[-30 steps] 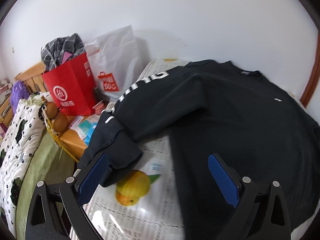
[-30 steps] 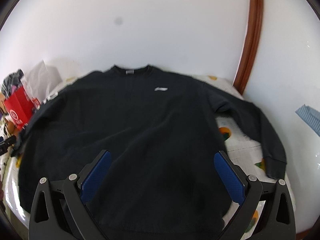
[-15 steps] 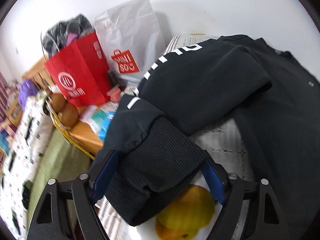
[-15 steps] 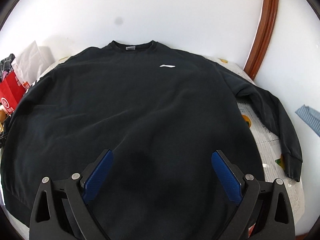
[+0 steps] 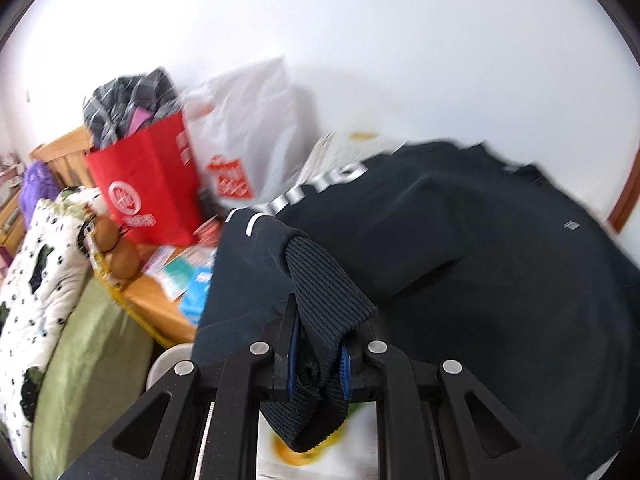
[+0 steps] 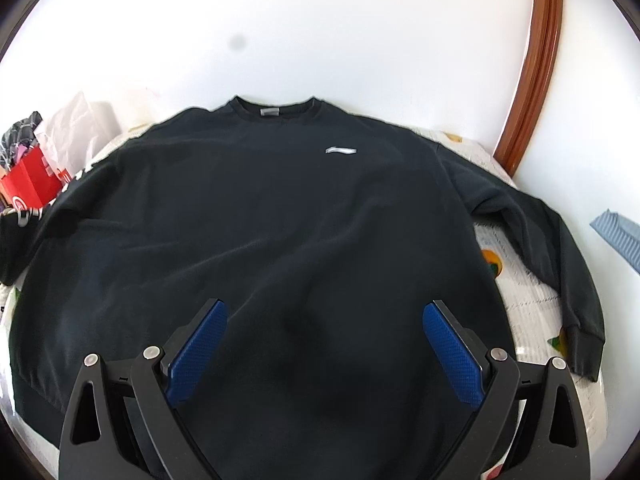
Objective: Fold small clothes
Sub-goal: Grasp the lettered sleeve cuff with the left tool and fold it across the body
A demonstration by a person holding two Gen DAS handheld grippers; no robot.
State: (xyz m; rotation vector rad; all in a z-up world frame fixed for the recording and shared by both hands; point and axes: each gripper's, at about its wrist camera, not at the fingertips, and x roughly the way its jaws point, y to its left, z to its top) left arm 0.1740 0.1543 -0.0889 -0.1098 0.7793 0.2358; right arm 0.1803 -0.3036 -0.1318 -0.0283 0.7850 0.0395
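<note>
White wall behind; sweatshirt (image 6: 280, 220) flat on bed. Left gripper (image 5: 319, 356) just closed, pinching cuff (image 5: 324, 304); right gripper (image 6: 324, 344) spread wide.

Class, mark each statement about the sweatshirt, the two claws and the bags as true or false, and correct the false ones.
1. The left claw is shut on the ribbed cuff of the black sweatshirt. True; its jaws have just been closing.
2. The right claw grips the sweatshirt's hem. False: it is open above the cloth and holds nothing.
3. The other sleeve lies stretched out on the printed cover. True.
4. The red bag is empty. False: checked cloth sticks out of it.
5. The sweatshirt's chest logo is red. False: it is white.
</note>
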